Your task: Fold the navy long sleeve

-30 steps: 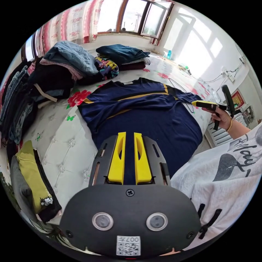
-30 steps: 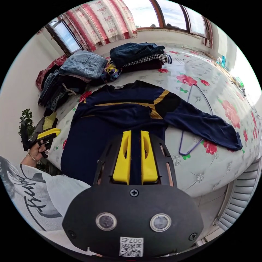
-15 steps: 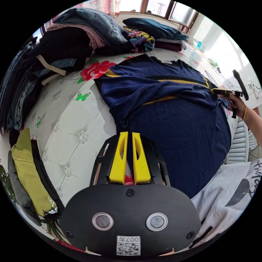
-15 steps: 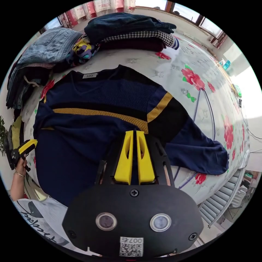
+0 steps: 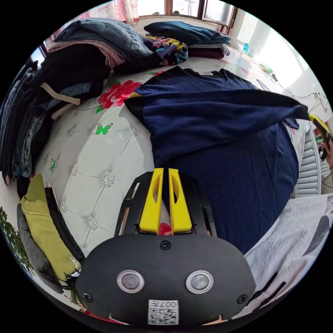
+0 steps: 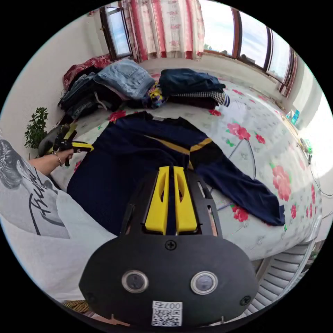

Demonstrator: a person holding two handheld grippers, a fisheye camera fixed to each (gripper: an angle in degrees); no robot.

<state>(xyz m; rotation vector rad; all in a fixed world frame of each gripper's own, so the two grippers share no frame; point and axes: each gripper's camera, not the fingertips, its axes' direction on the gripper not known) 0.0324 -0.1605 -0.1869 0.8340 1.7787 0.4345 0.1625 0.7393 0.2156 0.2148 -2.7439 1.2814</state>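
Note:
The navy long sleeve (image 5: 239, 166) with a yellow stripe lies face up on the flowered bed (image 5: 104, 152), collar toward the window. One sleeve (image 5: 222, 111) is lifted and stretched across the chest, and my right gripper (image 5: 317, 121) is shut on its cuff. From the right gripper view that sleeve rises into my right gripper (image 6: 170, 168). The other sleeve (image 6: 242, 189) lies flat, pointing toward the bed's edge. My left gripper (image 5: 163, 170) is shut, its tips at the shirt's side edge (image 6: 88, 147). I see no cloth between them.
Piles of jeans and dark clothes (image 5: 86, 45) and a folded stack (image 6: 187, 83) line the far side of the bed. A thin wire hanger (image 6: 248, 152) lies under the flat sleeve. A yellow-green garment (image 5: 41, 225) and a plant (image 6: 34, 128) stand beside the bed.
My right gripper has taken the sleeve that lay across the chest, lifted it and pulled it back over the shirt. My left gripper has come down to the shirt's side edge.

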